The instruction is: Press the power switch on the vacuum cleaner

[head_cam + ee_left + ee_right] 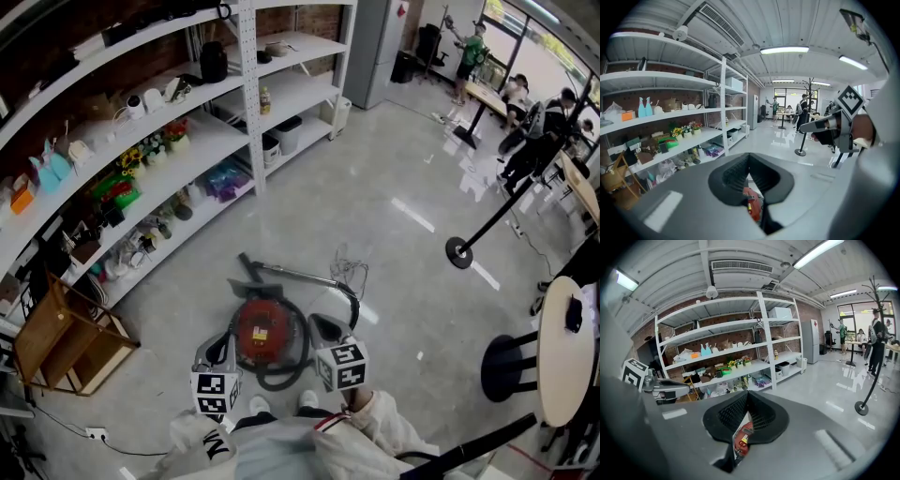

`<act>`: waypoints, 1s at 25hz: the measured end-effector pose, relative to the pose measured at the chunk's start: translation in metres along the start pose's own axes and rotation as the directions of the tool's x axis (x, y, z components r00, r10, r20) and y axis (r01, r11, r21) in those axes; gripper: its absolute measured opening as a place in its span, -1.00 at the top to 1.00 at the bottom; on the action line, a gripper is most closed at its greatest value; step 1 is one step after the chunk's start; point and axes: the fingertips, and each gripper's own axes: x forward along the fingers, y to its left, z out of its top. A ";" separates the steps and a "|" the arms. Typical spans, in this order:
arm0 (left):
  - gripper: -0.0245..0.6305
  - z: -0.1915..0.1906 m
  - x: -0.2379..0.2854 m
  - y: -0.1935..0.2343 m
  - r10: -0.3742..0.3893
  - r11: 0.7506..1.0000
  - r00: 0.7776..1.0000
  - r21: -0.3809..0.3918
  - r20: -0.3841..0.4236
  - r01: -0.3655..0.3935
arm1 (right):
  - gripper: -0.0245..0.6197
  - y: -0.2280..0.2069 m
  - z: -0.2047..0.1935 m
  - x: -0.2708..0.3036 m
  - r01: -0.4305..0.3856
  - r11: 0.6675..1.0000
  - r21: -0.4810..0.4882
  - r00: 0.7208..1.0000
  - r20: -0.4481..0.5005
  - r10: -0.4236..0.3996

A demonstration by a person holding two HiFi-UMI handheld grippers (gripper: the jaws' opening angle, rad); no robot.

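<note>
We hold 2 grippers low, just above the vacuum. The left gripper and the right gripper both have their jaws pressed together, gripping nothing. Between and below them, the red vacuum cleaner sits on the grey floor near the white shelves, touched by neither.

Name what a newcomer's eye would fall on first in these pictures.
The red vacuum cleaner sits on the grey floor by the person's shoes, ringed by its black hose. Near it hang the left gripper and right gripper, jaws shut. White shelving crowded with small items lines the left wall.
</note>
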 end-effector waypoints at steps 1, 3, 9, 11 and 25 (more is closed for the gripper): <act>0.93 0.003 0.001 0.001 0.004 1.000 1.000 0.001 0.006 -0.004 | 0.92 0.000 0.002 0.000 -0.001 1.000 0.000 1.000 0.004 0.001; 0.93 0.007 0.002 0.004 0.012 1.000 1.000 -0.002 0.016 -0.012 | 0.92 0.000 0.006 0.001 -0.003 1.000 -0.001 1.000 0.011 0.003; 0.93 0.018 0.010 0.011 0.027 0.999 0.999 -0.022 0.041 -0.026 | 0.92 -0.002 0.017 0.015 -0.011 1.000 -0.012 0.999 0.032 0.011; 0.93 0.022 0.012 0.017 0.029 0.999 0.998 -0.026 0.051 -0.028 | 0.92 0.000 0.021 0.022 -0.009 1.000 -0.019 0.999 0.038 0.010; 0.93 0.027 0.002 0.011 0.027 0.999 0.997 -0.028 0.078 -0.025 | 0.92 -0.002 0.024 -0.001 0.020 1.000 -0.011 0.999 0.051 -0.020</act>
